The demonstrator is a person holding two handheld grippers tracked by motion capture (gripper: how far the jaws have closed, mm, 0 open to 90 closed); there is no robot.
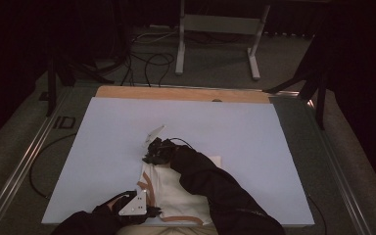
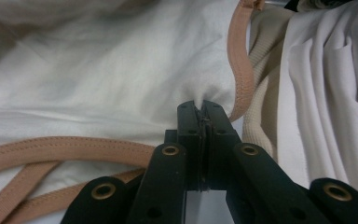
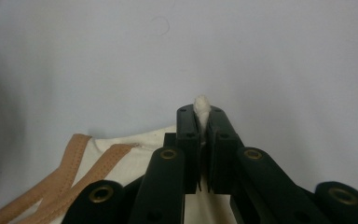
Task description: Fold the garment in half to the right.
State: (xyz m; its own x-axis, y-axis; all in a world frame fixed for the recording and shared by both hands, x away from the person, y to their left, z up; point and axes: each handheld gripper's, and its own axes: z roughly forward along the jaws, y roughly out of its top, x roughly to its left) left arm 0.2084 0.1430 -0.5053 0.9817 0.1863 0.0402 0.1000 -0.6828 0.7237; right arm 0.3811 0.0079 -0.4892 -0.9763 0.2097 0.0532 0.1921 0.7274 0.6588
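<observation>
a white garment [image 1: 176, 193] with tan straps [image 1: 147, 186] is laid on the pale blue board [image 1: 103, 147], at the board's near edge. the left gripper [image 1: 152, 211] is positioned at the near left corner of the garment; in the left gripper view its jaws are seen pressed together on a pinch of the white fabric [image 2: 121, 74], just beside a tan strap [image 2: 243, 70]. the right gripper [image 1: 149, 157] is positioned at the far left corner of the garment; in the right gripper view its jaws are clamped on a small tuft of white cloth [image 3: 201, 108], raised above the bare board [image 3: 261, 56]. a dark sleeve [image 1: 210, 186] is laid across the garment.
</observation>
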